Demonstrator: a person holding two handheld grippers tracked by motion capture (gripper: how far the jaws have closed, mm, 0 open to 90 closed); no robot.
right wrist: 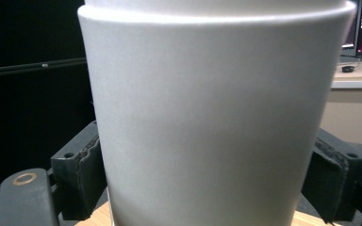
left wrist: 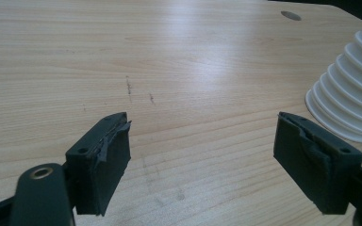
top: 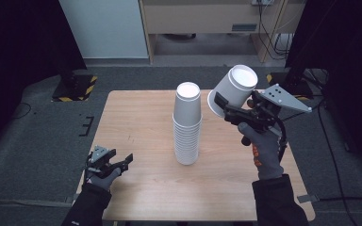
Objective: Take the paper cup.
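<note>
Right gripper clamped on a tilted cup, right of centre, just up-right of the stack; left gripper wide open, empty, lower left.

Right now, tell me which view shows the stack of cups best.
The high view: the whole inverted stack of cups stands mid-table. The left gripper view catches its lower rims at the right edge.
</note>
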